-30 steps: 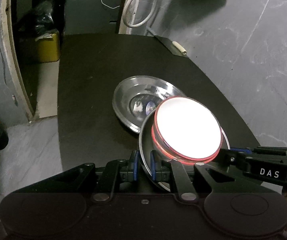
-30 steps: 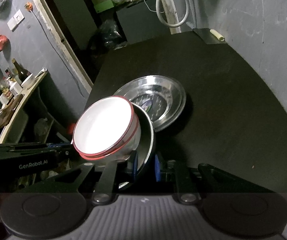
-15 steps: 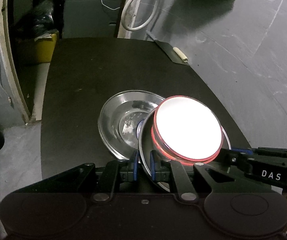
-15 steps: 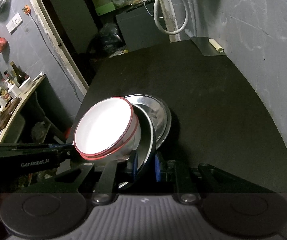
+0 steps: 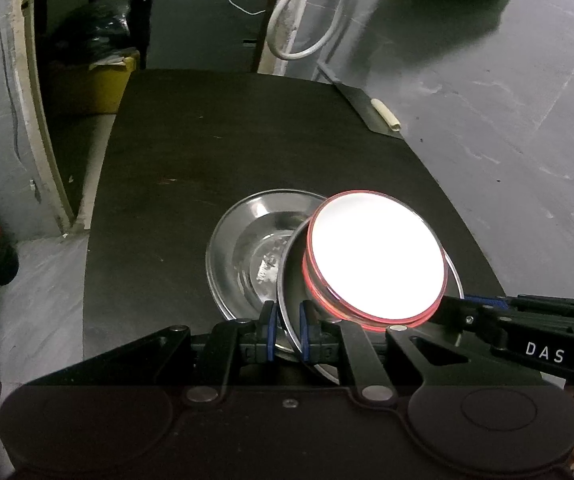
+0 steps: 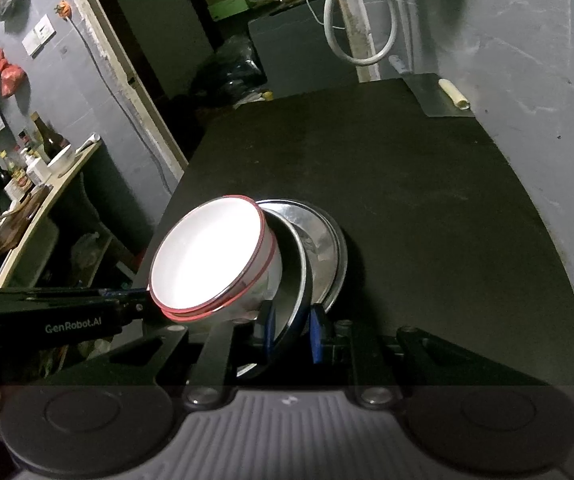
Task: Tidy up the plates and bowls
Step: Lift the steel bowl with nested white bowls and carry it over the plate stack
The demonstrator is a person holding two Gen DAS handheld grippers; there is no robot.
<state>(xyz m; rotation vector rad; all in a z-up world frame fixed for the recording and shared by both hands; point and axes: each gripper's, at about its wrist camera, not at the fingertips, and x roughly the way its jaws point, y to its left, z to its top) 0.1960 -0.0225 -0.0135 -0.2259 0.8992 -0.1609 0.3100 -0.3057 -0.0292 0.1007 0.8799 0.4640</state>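
Both grippers hold one steel plate (image 5: 291,280) by its rim, with a white red-rimmed bowl (image 5: 375,256) standing in it. My left gripper (image 5: 287,336) is shut on the plate's near rim. My right gripper (image 6: 291,330) is shut on the same plate (image 6: 297,276) from the other side; the bowl (image 6: 211,256) shows at its left. A second steel plate (image 5: 247,248) lies on the black table (image 5: 207,152), partly under the held one; it also shows in the right wrist view (image 6: 327,240).
A flat metal sheet with a pale roll (image 5: 385,114) lies at the table's far right corner against the grey wall. A yellow bin (image 5: 99,84) stands beyond the far left. A shelf with bottles (image 6: 35,160) is to the left.
The held plate and bowl have moved nearer over the lying plate, which now sits mostly under and behind them. Both grips stay shut.
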